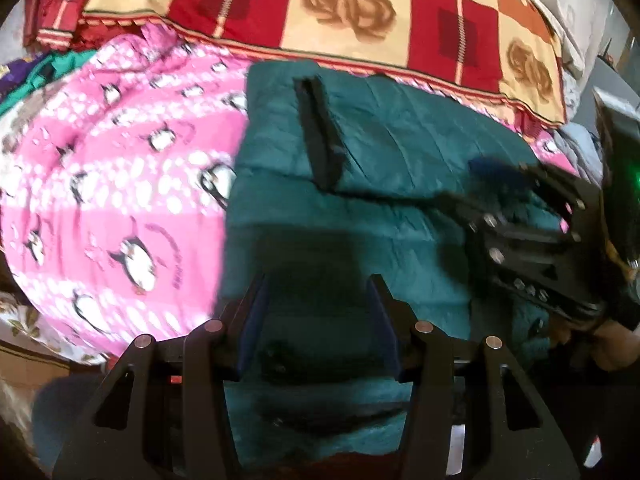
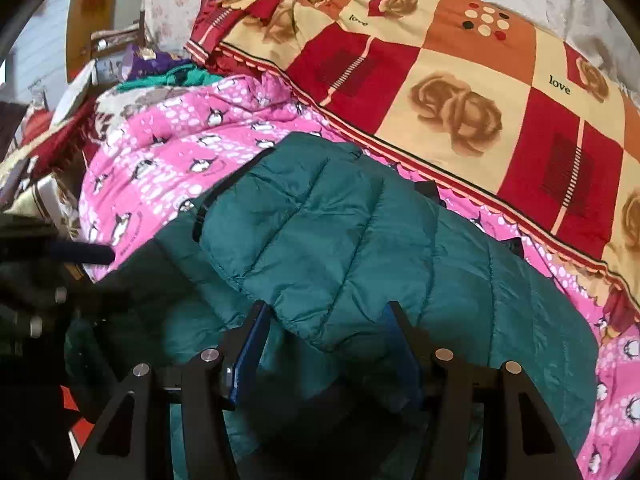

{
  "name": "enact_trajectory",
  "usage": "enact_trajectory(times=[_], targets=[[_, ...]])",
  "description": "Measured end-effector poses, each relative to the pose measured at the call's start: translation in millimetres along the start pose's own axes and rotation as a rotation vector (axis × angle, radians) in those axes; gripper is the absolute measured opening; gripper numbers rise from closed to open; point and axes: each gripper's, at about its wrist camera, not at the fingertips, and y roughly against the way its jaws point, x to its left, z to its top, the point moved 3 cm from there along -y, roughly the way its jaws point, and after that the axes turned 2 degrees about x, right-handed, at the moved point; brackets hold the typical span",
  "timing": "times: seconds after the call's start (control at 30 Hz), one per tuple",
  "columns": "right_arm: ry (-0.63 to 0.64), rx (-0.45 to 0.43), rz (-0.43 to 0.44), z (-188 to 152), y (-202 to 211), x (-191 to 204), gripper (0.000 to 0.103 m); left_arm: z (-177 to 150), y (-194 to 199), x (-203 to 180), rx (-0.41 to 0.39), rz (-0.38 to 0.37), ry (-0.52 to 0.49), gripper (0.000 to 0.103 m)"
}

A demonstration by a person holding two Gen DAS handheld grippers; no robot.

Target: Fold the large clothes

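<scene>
While the teal jacket lies on the pink bedsheet, our right gripper grips its folded near edge; our blurred left gripper stands open, its fingertips above shadowed fabric.

A teal quilted puffer jacket is spread on a pink penguin-print blanket. One padded panel is folded over the body, and a black strip is seen along its upper part. Its surface is creased.

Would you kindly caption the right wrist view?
Right gripper closed on quilted teal jacket lying on pink penguin blanket.
</scene>
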Motion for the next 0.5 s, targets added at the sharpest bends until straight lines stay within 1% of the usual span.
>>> enact_trajectory(times=[0.1, 0.17, 0.37, 0.5], targets=[[0.025, 0.011, -0.034, 2, -2, 4, 0.056, -9, -1, -4, 0.013, 0.011, -0.012, 0.050], [0.026, 0.021, -0.054, 2, -2, 5, 0.056, -12, -3, -1, 0.023, 0.017, -0.001, 0.050], [0.035, 0.041, -0.125, 0, -1, 9, 0.056, -16, -3, 5, 0.021, 0.030, 0.021, 0.050], [0.040, 0.046, -0.143, -1, -1, 8, 0.056, -17, -3, 13, 0.019, 0.042, 0.032, 0.050]])
